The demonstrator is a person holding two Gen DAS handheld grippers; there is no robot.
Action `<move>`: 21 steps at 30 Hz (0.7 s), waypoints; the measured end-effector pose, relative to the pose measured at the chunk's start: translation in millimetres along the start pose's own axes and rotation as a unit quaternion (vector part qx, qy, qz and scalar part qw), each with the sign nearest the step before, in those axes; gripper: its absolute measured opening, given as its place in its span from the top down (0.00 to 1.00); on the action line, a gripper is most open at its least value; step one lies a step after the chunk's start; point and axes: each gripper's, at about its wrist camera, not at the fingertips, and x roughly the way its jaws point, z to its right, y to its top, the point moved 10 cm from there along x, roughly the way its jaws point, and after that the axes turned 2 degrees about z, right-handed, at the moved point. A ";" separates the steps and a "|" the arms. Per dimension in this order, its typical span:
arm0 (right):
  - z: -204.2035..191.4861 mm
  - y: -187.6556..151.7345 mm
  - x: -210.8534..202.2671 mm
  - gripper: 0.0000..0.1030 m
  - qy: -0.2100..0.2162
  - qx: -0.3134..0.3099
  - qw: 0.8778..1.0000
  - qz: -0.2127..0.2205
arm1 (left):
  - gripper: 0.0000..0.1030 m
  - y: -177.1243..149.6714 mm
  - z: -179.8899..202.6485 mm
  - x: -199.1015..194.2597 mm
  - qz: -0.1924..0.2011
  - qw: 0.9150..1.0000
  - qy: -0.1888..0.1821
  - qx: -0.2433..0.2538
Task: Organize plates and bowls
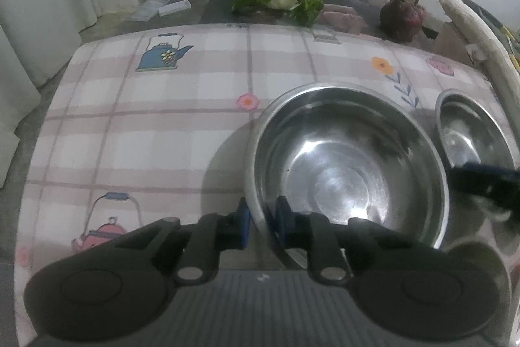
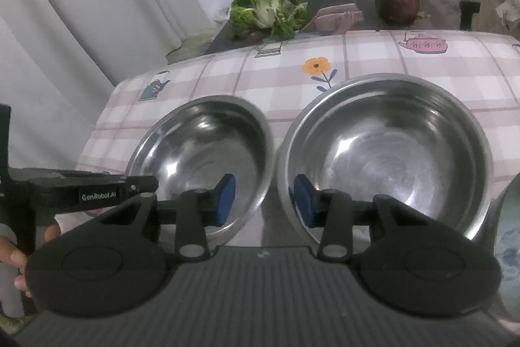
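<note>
1. We see the left gripper [image 1: 262, 225] clenched on the near rim of the large steel bowl [image 1: 347, 165], at 6 o'clock.
2. The right gripper [image 2: 264, 200] hangs released; the smaller bowl [image 2: 208, 158] lies at 10 o'clock on the checked tablecloth [image 2: 373, 54].

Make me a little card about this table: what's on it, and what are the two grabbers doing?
cloth: pink checked tablecloth with teapots and flowers
left bowl: shiny steel, empty, upright
right bowl: shiny steel, empty, right beside the other one
left gripper: pinching the left bowl's near rim
right gripper: open, over the gap between the bowls
behind the table: leafy green cabbage and purple cabbage
</note>
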 end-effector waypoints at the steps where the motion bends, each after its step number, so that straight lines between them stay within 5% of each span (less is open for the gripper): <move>1: -1.6 0.4 -2.3 0.63 0.004 -0.002 1.000 0.002 | 0.83 -3.2 -4.2 -3.1 -0.001 1.000 0.002 0.002; 9: -37.4 -3.7 5.8 0.67 0.039 -0.033 0.999 -0.017 | 0.77 -13.6 -28.0 -23.6 0.009 1.000 0.013 0.007; 14: -49.1 -5.9 22.5 0.70 0.023 -0.054 0.998 -0.025 | 0.73 -14.9 -28.6 -32.3 0.016 1.000 0.013 0.009; 21: -45.2 -13.1 34.2 0.88 0.017 -0.043 0.998 -0.041 | 0.77 -20.2 -19.5 -28.8 0.014 1.000 0.018 0.014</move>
